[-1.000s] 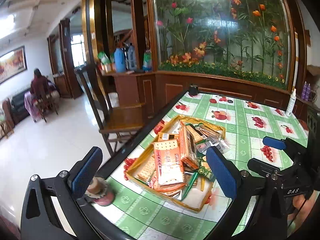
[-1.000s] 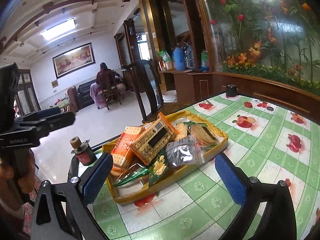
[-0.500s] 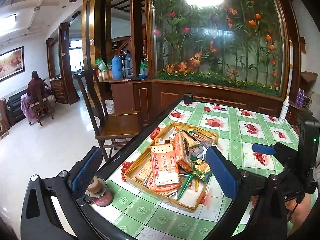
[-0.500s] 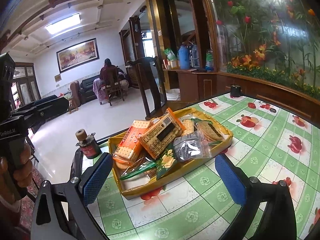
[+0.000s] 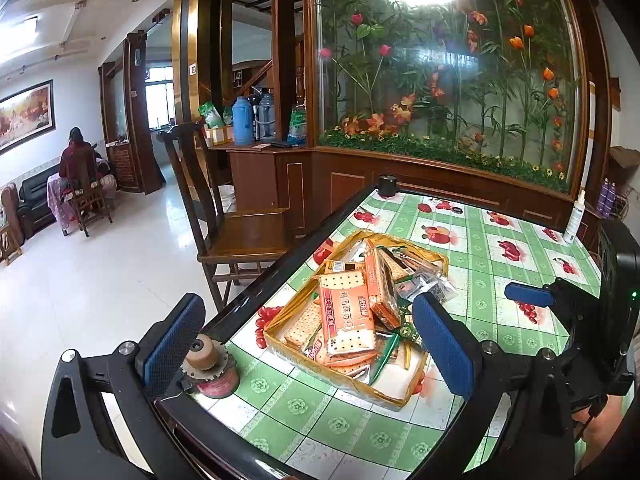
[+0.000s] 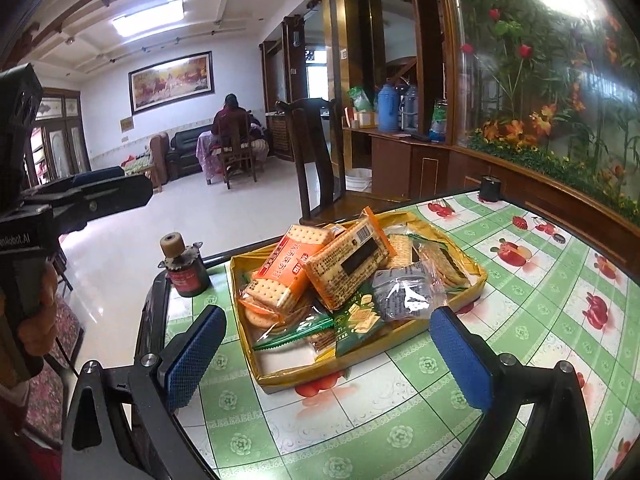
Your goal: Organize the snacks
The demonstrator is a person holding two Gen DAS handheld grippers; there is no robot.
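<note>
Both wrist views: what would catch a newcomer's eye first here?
A yellow tray heaped with cracker packets sits near the corner of the green fruit-print table. Both grippers, left and right, hover open before it, empty. A small red jar stands at the table corner beside the tray.

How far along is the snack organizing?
Done: all visible snacks sit piled in the yellow tray, orange cracker pack on top; none lie loose on the table. In hand: nothing; left gripper and right gripper are open, short of the tray. Left: possibly tidying the jumbled pile.
</note>
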